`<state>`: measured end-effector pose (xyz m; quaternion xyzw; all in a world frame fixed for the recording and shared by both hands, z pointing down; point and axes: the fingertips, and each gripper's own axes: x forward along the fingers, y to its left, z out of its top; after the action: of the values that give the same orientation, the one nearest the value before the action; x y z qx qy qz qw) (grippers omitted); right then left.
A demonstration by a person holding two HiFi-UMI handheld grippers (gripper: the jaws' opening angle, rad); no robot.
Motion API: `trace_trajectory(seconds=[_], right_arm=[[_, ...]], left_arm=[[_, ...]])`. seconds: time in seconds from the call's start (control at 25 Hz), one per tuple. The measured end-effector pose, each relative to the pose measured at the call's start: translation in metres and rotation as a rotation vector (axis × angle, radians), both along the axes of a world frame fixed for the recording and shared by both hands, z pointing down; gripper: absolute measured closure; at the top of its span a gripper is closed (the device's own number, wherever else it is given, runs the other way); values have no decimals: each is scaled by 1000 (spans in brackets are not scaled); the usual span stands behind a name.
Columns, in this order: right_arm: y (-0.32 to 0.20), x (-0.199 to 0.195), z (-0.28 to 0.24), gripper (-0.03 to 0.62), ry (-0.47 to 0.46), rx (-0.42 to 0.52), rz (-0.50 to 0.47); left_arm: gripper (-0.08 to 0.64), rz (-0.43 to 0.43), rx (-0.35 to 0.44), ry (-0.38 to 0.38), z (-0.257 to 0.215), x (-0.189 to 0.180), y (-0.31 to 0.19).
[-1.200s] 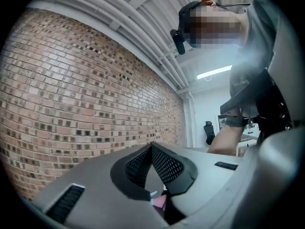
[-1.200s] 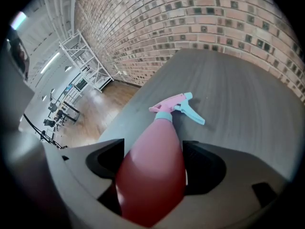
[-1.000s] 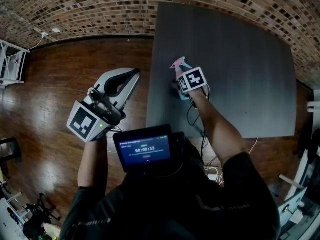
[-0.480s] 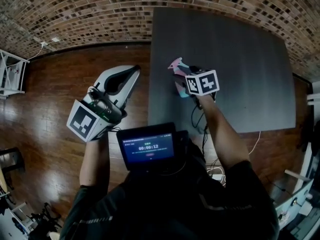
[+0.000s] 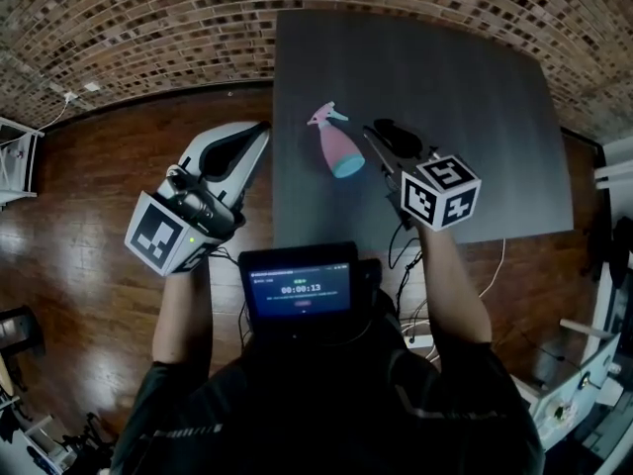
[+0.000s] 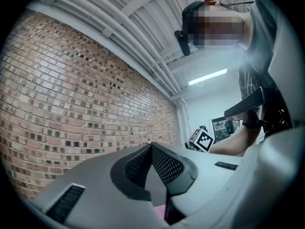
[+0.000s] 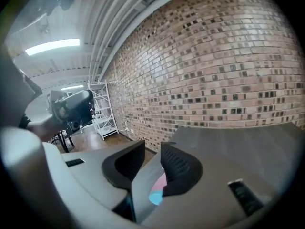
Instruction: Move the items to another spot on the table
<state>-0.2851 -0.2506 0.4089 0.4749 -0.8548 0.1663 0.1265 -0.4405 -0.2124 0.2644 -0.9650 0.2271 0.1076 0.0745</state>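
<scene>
Dark table (image 5: 475, 117), pink spray btl (image 5: 337, 149), blue base

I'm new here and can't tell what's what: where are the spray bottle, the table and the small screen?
spray bottle (image 5: 337, 150), head view, on its pink body.
table (image 5: 465, 97), head view, on a bare part of its dark top.
screen (image 5: 302, 288), head view, on the middle of its lit display.

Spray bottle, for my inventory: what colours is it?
Spray bottle: pink with a light blue base, clearest in the head view.
</scene>
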Motion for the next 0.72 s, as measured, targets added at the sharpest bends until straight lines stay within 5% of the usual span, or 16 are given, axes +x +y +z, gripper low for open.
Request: trace_trajectory(seconds=[0.12,0.72], right_arm=[[13,12,-25,588,-16,81,13],[114,95,-92,591,-42,227,-52]], left_arm=[[563,-6,11,-1,-7,9,6],[563,-86,10,-49,-28,92,95]])
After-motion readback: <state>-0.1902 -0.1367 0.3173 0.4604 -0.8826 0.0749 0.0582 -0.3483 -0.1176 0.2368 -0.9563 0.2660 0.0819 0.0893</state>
